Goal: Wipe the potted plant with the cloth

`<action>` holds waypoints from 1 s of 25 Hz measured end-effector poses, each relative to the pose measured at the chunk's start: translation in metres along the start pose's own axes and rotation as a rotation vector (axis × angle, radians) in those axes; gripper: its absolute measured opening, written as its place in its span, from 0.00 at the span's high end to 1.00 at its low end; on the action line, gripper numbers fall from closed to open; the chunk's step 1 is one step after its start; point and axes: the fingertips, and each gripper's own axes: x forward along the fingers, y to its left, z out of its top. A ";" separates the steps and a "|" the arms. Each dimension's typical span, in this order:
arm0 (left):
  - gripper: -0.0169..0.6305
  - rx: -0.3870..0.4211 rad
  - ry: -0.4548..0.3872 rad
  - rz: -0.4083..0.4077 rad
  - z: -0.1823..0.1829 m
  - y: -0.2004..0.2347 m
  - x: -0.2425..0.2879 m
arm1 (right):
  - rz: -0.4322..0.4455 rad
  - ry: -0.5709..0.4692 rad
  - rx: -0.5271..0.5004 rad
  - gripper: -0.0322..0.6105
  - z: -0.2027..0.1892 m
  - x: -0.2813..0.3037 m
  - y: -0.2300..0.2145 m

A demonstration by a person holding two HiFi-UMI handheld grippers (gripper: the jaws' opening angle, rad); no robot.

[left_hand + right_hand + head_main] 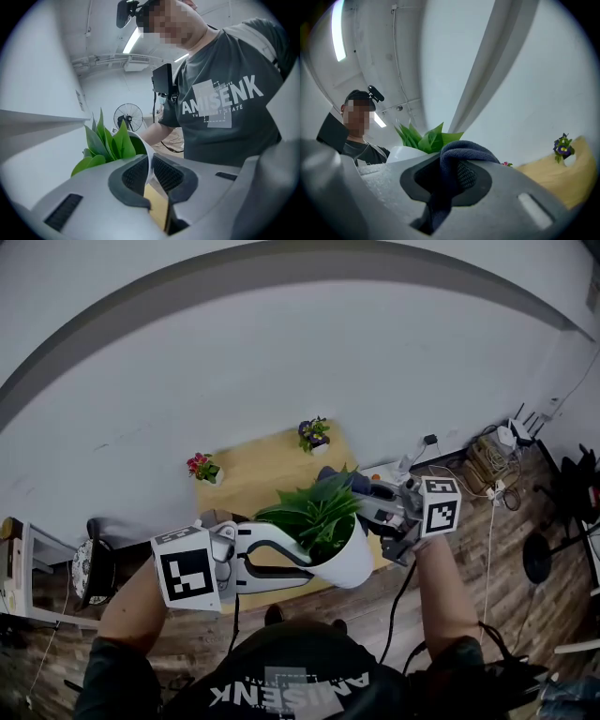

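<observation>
A white pot (349,562) with a green leafy plant (317,512) hangs in the air in front of the person, tilted. My left gripper (302,555) reaches in from the left and is shut on the pot's thin rim (149,159), which stands edge-on between the pads; leaves (108,143) rise just behind it. My right gripper (371,496) comes from the right, close beside the foliage, shut on a dark blue cloth (454,161). The cloth (360,485) bulges out of the jaws toward the leaves (425,138) and the pot (401,152); I cannot tell whether it touches them.
A light wooden table (262,479) stands against the white wall, with a small red-flowered pot (204,468) and a purple-flowered pot (314,434) on it. Cables and a power strip (487,465) lie on the wood floor at right. A fan (128,116) stands behind the person.
</observation>
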 end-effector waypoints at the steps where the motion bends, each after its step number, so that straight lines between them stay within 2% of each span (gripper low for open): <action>1: 0.92 -0.006 -0.010 0.007 0.001 0.001 -0.002 | 0.017 -0.001 0.011 0.88 -0.002 0.003 0.000; 7: 0.92 -0.109 -0.073 -0.003 0.002 0.006 -0.016 | 0.149 -0.043 0.075 0.88 -0.008 0.011 0.009; 13: 0.92 -0.151 -0.106 -0.003 -0.003 0.019 -0.022 | 0.208 -0.117 0.129 0.88 -0.002 -0.003 0.008; 17: 0.92 -0.176 -0.138 -0.012 -0.010 0.029 -0.025 | 0.212 -0.142 0.159 0.88 -0.004 -0.012 0.002; 21: 0.92 -0.194 -0.234 -0.013 -0.008 0.033 -0.024 | 0.199 -0.160 0.173 0.88 -0.012 -0.022 0.002; 25: 0.92 -0.287 -0.273 0.022 -0.018 0.043 -0.025 | 0.164 -0.181 0.180 0.88 -0.018 -0.033 -0.001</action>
